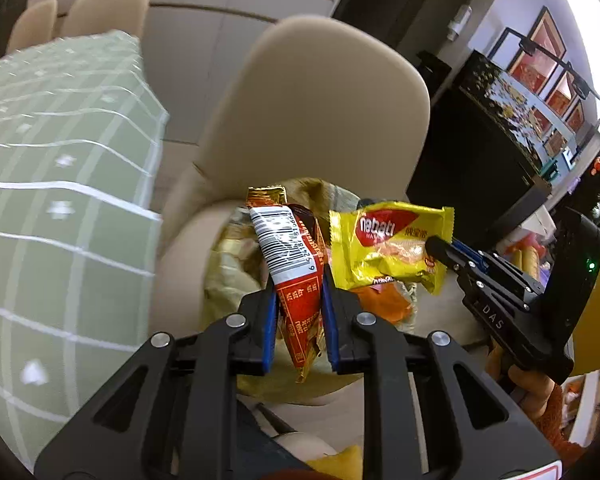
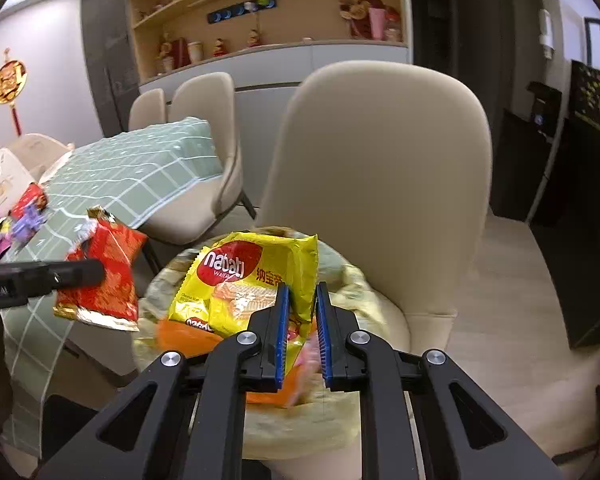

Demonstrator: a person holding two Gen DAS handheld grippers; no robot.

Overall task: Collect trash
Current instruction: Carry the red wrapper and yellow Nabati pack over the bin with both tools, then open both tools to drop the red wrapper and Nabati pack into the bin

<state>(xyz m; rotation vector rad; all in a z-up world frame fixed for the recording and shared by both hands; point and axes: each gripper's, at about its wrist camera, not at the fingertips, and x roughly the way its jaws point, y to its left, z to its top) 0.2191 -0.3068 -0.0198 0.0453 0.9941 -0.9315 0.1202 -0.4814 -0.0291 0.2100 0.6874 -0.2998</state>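
Wrappers held over a lined bin, seen from both wrist cameras. At lower centre of the left wrist view, we see the left gripper clamped on a red snack wrapper with a barcode panel. To its right, the right gripper pinches a yellow wafer packet; in the right wrist view its blue pads press this packet's right edge. Below both packets we see the bin, lined with a pale yellowish bag, standing in front of a beige chair. Inside it lies an orange wrapper; other contents are too blurred to tell. At left, a green checked tablecloth carries further wrappers.
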